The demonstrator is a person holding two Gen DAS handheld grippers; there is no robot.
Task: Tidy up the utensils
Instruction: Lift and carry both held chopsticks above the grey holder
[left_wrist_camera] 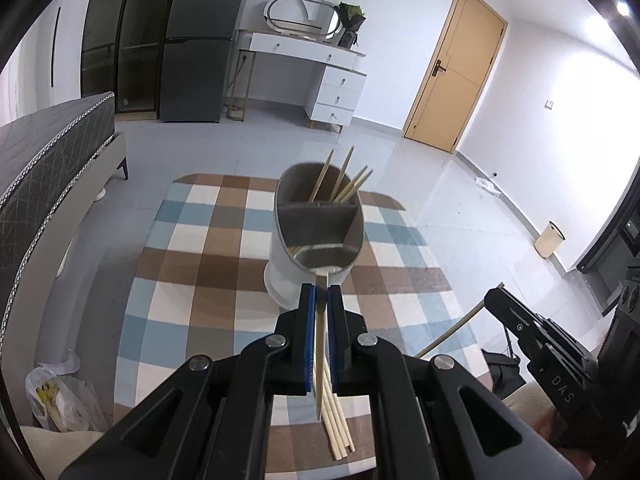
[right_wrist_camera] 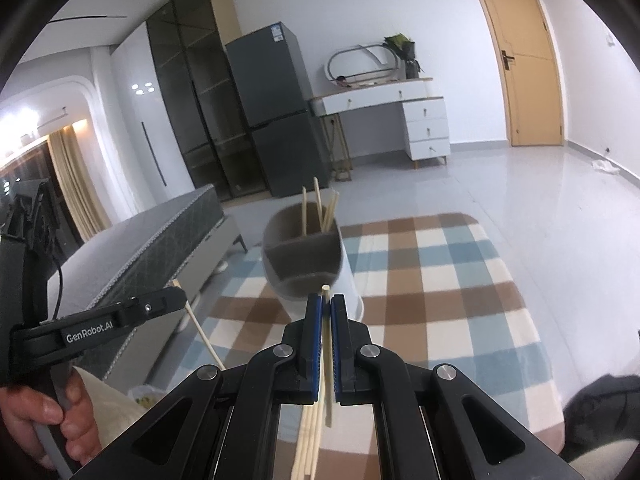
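You had a chopstick pinched in each tool. The left gripper point(left_wrist_camera: 319, 300) held its jaws pressed onto one chopstick point(left_wrist_camera: 320, 332), gripped partway along the shaft so that a short end pointed forward at the holder point(left_wrist_camera: 316, 236) and the long end trailed back under the tool. That grip looked chosen to give you a tip to aim with. The right gripper point(right_wrist_camera: 326, 308) did the same with a second chopstick point(right_wrist_camera: 327, 344), jaws clamped on it with only a stub showing past the blue pads point(right_wrist_camera: 316, 336).

The holder stood upright on the checked cloth point(left_wrist_camera: 200, 248) of the worktop, just beyond both tools. It is split by dividers, and the far compartment already carried several chopsticks point(left_wrist_camera: 340, 184) leaning against its rim, so sorting by kind seemed well begun. More loose chopsticks point(left_wrist_camera: 336, 428) lay in a bunch on the cloth near you, under the left tool, so I judged the work perhaps half done.

You held both sticks roughly in line with the holder's long axis, probably to drop them in end first. The near compartment sat right under the left stick's tip, so the risk was releasing it there rather than at the far end with the others.
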